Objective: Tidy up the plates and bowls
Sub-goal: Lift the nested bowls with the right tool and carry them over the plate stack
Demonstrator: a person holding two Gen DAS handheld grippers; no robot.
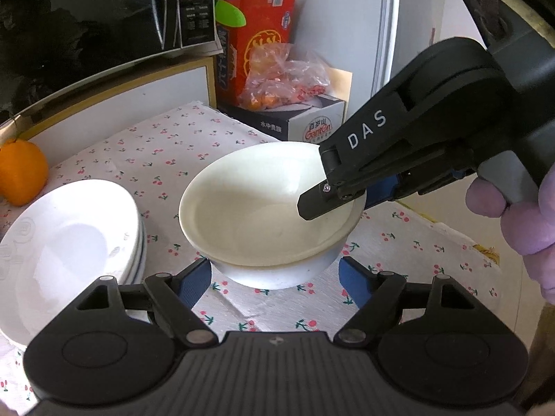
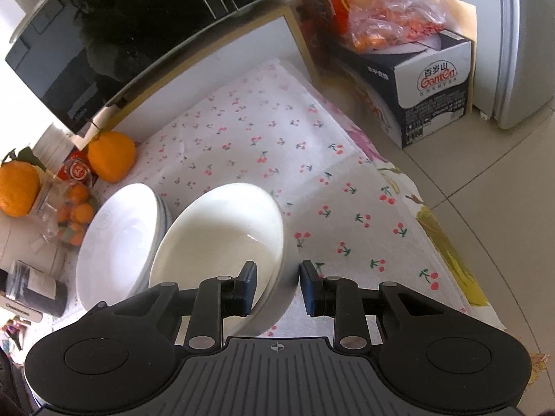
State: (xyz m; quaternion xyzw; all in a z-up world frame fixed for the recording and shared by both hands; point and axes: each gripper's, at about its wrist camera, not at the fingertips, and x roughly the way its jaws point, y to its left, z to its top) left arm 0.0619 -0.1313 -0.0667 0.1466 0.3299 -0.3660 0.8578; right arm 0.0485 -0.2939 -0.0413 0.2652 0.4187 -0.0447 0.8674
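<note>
A cream bowl (image 1: pixel 249 215) sits tilted inside a lower white bowl (image 1: pixel 270 277) on the cherry-print cloth (image 1: pixel 145 152). My right gripper (image 1: pixel 347 197) comes in from the right and is shut on the cream bowl's rim, one finger inside and the blue pad outside. In the right wrist view the same gripper (image 2: pixel 277 284) straddles the wall of the bowl (image 2: pixel 215 239). My left gripper (image 1: pixel 275 274) has its blue pads against both sides of the lower white bowl. A stack of white plates (image 1: pixel 69 242) stands just left of the bowls, also seen as plates (image 2: pixel 114 239).
A microwave (image 1: pixel 104 10) sits on a cabinet at the back left, with an orange (image 1: pixel 20 173) below it. A water carton (image 1: pixel 305 121) with a bag of fruit (image 1: pixel 284 79) stands behind. A gloved hand (image 1: pixel 520 218) holds the right gripper. The table edge (image 2: pixel 451 260) drops to floor tiles.
</note>
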